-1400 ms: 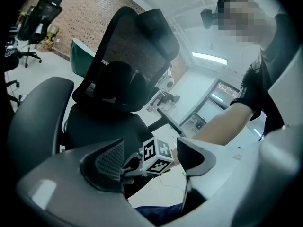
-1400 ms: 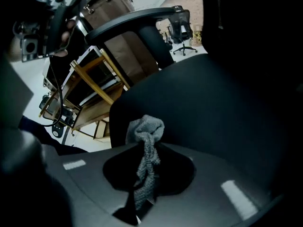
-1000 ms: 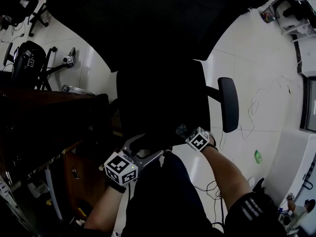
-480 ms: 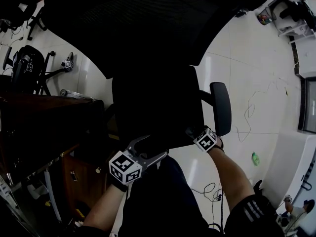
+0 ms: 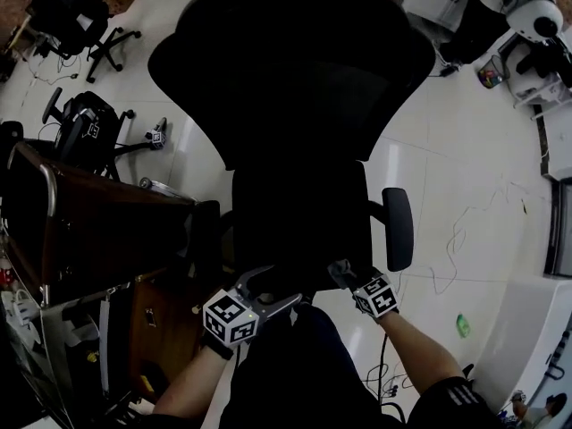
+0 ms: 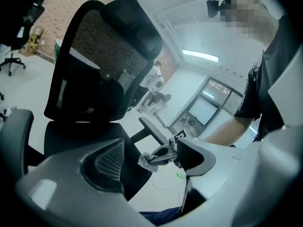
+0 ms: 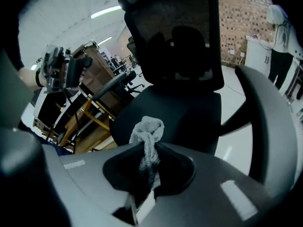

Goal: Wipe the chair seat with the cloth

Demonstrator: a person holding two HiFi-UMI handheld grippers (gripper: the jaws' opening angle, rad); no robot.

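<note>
The black office chair's seat (image 5: 299,226) lies just ahead of both grippers, its mesh backrest (image 5: 295,70) beyond it. My right gripper (image 5: 340,273) hovers at the seat's front right edge, shut on a small grey-white cloth (image 7: 147,131) that sticks up bunched between its jaws over the seat (image 7: 180,112). At the front left edge my left gripper (image 5: 268,286) is open and holds nothing. Through its gap in the left gripper view I see the cloth (image 6: 146,161) and the seat (image 6: 94,136).
A brown wooden desk (image 5: 98,231) stands close on the left of the chair. Armrests flank the seat on the right (image 5: 398,229) and left (image 5: 204,231). Other chairs (image 5: 80,132) sit at the far left; cables (image 5: 456,239) trail on the white floor.
The head view has pulled back, so the whole backrest now shows. Both grippers stay at the seat's front edge, the right still holding the cloth.
</note>
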